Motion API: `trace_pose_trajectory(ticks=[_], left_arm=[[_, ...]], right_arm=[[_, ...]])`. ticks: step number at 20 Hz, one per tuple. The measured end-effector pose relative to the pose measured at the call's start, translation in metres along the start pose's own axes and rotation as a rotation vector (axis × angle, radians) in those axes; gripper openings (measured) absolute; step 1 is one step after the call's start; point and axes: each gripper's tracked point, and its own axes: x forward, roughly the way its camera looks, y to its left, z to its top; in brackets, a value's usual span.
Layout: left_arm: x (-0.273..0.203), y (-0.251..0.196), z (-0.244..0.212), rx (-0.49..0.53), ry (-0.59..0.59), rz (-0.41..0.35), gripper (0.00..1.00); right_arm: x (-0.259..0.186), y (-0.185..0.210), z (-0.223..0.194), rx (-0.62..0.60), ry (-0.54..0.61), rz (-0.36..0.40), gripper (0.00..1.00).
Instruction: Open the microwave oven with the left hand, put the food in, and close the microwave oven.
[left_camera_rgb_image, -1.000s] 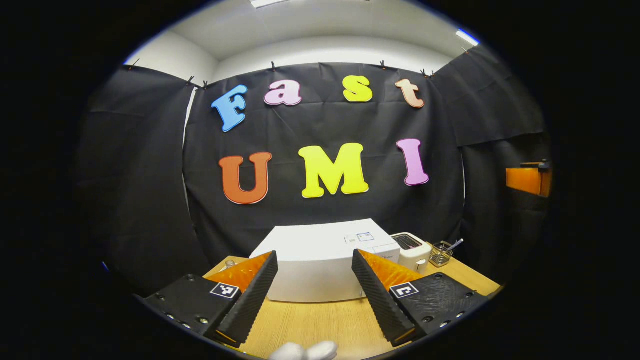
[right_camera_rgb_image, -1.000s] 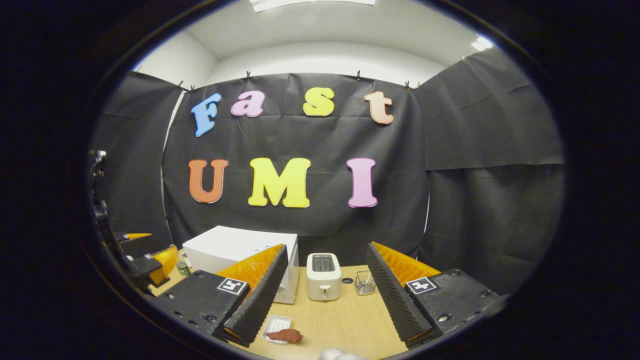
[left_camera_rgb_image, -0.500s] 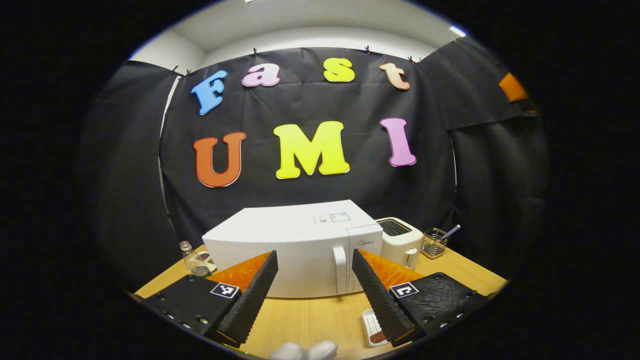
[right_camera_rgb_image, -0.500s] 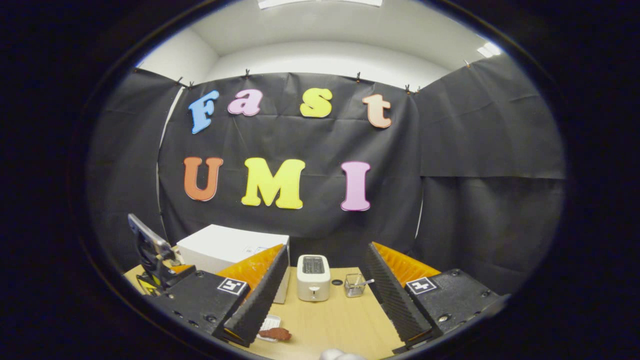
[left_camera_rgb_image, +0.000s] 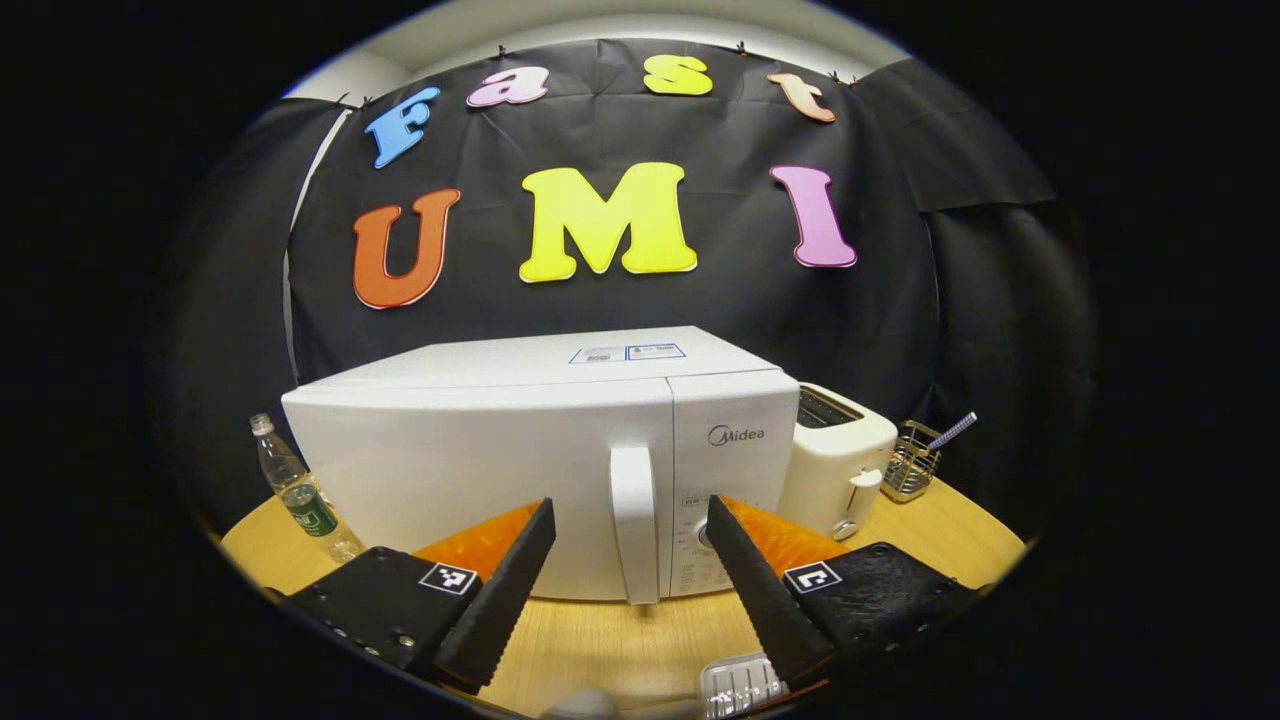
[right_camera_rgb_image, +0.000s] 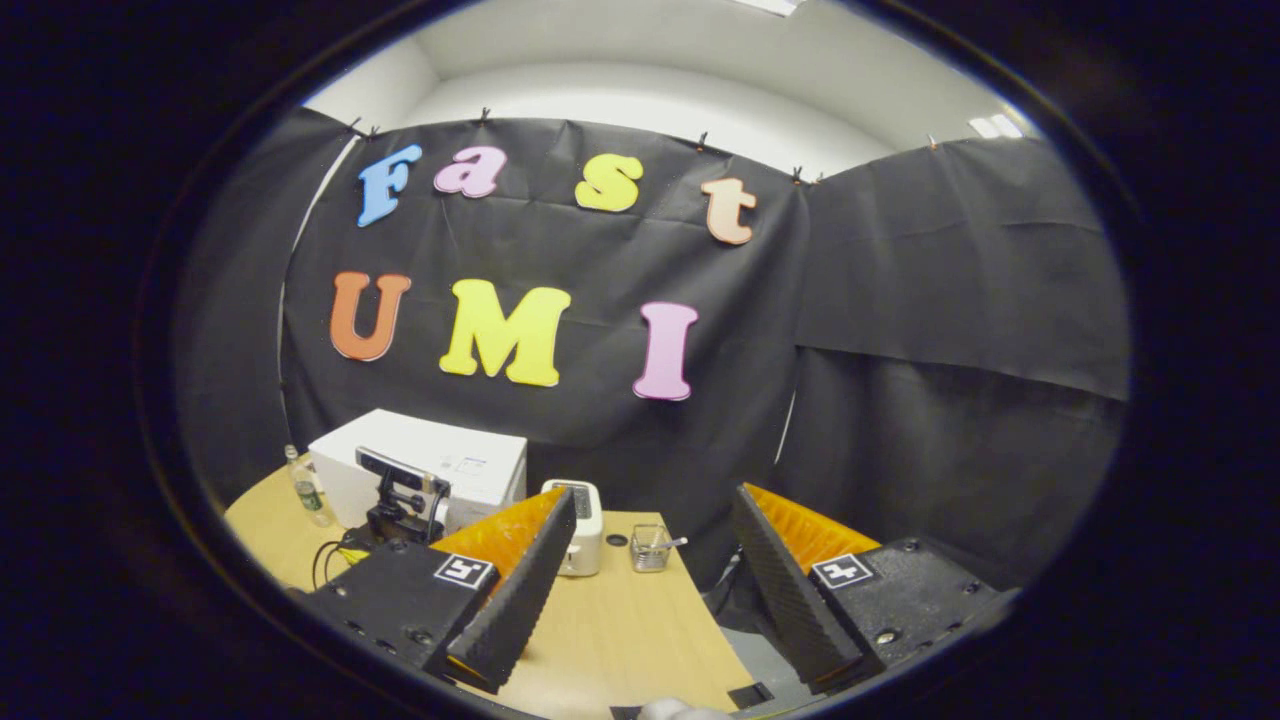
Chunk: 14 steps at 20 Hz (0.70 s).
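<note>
Left tongs (left_camera_rgb_image: 630, 560): spread wide, holding nothing. In the left gripper view they face the front of the microwave oven (left_camera_rgb_image: 480, 460), which stands shut on the wooden counter (left_camera_rgb_image: 610, 650). The door handle (left_camera_rgb_image: 634, 522), a vertical white bar, lines up with the gap between the two fingers; no finger touches it.

Surrounding items, left gripper view:
- A clear bottle (left_camera_rgb_image: 300, 490) with a green label stands upright at the oven's left side, near the counter edge.
- A cream toaster (left_camera_rgb_image: 840, 460) stands just beside the oven's right wall.
- A wire basket (left_camera_rgb_image: 910, 472) with a striped straw in it stands to the right of the toaster.
- A white ribbed tray (left_camera_rgb_image: 740, 685) lies on the counter at the bottom edge, partly behind the right finger and cut off by the view's rim. Its contents cannot be made out.

Right tongs (right_camera_rgb_image: 650, 585): also spread wide and empty, held well back from the oven. In the right gripper view the oven appears far off at the left, with the other gripper (right_camera_rgb_image: 400, 500) and its cable in front of it, hiding part of the oven's face. The toaster is partly hidden behind the left finger; a small glass container (right_camera_rgb_image: 650, 547) stands beside it. The counter ends at the right, where a grey floor (right_camera_rgb_image: 760, 655) shows between the fingers.
</note>
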Motion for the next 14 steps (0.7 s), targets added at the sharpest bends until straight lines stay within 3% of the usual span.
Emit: trace_pose_trajectory(ticks=[1,2,3,4,5,6,7,8,9,10,12,14], left_arm=[[0.007,0.001,-0.001,0.004,-0.001,-0.001,0.96],[0.01,0.002,-0.002,0.013,-0.001,0.006,0.95],[0.013,0.003,-0.005,0.017,0.003,0.006,0.9],[0.015,0.003,-0.005,0.014,0.002,0.0,0.89],[0.017,0.001,-0.008,0.0,0.015,-0.017,0.64],[0.019,-0.004,-0.009,-0.005,0.009,-0.044,0.67],[0.021,-0.001,-0.011,0.004,0.013,-0.039,0.33],[0.02,0.0,-0.009,0.005,-0.005,-0.033,0.22],[0.018,0.0,-0.008,0.004,-0.015,-0.034,0.3],[0.017,0.0,-0.008,-0.016,-0.023,-0.033,0.3],[0.016,0.003,-0.007,-0.032,-0.031,-0.026,0.18],[0.017,0.001,-0.008,-0.033,-0.032,-0.027,0.13]], right_arm=[[-0.002,-0.004,-0.002,0.004,0.005,-0.012,1.0],[-0.002,-0.007,-0.007,0.013,0.013,-0.021,0.93],[-0.002,-0.009,-0.011,0.023,0.022,-0.024,0.93],[-0.003,-0.011,-0.014,0.033,0.026,-0.028,1.0],[-0.004,-0.013,-0.016,0.039,0.032,-0.031,1.0],[-0.003,-0.013,-0.019,0.044,0.036,-0.029,1.0],[-0.003,-0.012,-0.019,0.049,0.037,-0.027,1.0],[-0.002,-0.011,-0.022,0.053,0.044,-0.024,1.0],[-0.002,-0.009,-0.023,0.054,0.05,-0.018,1.0],[-0.001,-0.007,-0.024,0.055,0.053,-0.012,1.0],[-0.002,-0.004,-0.026,0.049,0.059,0.001,1.0],[-0.003,-0.004,-0.027,0.042,0.06,0.006,1.0]])
